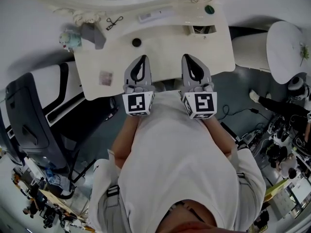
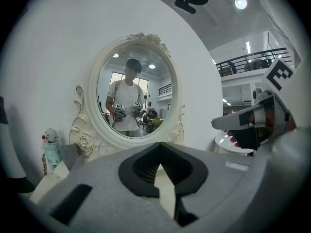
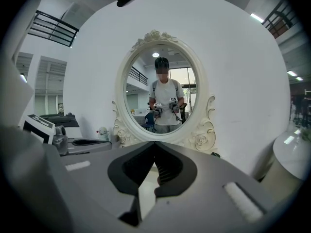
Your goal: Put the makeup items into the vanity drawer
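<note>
Before mirror (image 2: 131, 93), left gripper (image 1: 143, 58) clenched, empty; right gripper (image 1: 187, 57) clenched, empty, both over vanity top (image 1: 165, 50) edge farthest from mirror. White tube (image 1: 153, 16), dark round pot (image 1: 136, 42) lie near mirror foot. Drawer not in sight, probably shut: pull it open first, then pick items squarely.

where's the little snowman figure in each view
Head view: the snowman figure is upper left, at the back left corner of the vanity top.
Left gripper view: far left, beside the lower left scroll of the mirror frame.
Right gripper view: tiny, left of centre, just left of the frame's base.
Shared landmark: the ornate white mirror frame, along the top edge in the head view.
</note>
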Demonstrator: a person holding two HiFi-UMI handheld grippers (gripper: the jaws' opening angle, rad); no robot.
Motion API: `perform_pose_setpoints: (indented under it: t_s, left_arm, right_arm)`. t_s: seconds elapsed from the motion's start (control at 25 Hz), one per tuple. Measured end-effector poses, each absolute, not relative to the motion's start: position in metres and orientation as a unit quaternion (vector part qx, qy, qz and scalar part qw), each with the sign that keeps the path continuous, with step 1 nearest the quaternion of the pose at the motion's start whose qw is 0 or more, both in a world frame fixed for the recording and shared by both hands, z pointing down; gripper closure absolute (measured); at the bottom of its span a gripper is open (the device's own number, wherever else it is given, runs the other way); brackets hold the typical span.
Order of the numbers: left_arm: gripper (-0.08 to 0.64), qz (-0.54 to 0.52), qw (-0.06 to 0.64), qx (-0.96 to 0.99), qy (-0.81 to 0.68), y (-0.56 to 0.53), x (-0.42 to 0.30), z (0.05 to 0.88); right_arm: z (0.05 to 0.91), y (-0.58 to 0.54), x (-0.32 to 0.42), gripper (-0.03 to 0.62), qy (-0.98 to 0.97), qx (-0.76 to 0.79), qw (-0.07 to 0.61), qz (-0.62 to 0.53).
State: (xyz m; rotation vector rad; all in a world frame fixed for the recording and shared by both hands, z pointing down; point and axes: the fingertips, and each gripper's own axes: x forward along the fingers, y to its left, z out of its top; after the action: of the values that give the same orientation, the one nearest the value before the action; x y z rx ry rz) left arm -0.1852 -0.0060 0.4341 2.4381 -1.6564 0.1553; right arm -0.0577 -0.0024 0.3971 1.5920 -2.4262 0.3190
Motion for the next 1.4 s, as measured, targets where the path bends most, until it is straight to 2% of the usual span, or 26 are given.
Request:
perform_pose_setpoints:
  t_s: [0.28,0.48,0.64,0.8,1.0,1.4]
  left_arm:
    - [0.554,0.086,0.098,0.816,-0.563,-0.029,-0.197,0.466]
    - [0.554,0.122,0.136,0.804,-0.565,-0.049,-0.210,0.513]
    - [0.478,0.146,0.191,0.794,-0.559,-0.063,-0.217,0.558]
    - [0.449,0.191,0.195,0.790,-0.549,-0.072,-0.219,0.587]
    - [0.355,0.236,0.213,0.783,-0.534,-0.079,-0.220,0.623]
    - [0.288,0.300,0.249,0.751,-0.533,-0.089,-0.240,0.691]
  right_arm:
    - [0.400,-0.006,-0.051,0.586,-0.812,0.560,0.123,0.110]
    - [0.404,-0.010,-0.042,0.586,-0.799,0.575,0.133,0.117]
    - [0.407,-0.015,-0.036,0.586,-0.790,0.584,0.143,0.118]
    - [0.406,-0.020,-0.034,0.586,-0.785,0.589,0.151,0.118]
    - [0.407,-0.023,-0.036,0.586,-0.781,0.594,0.156,0.117]
    - [0.414,-0.025,-0.036,0.586,-0.770,0.604,0.167,0.120]
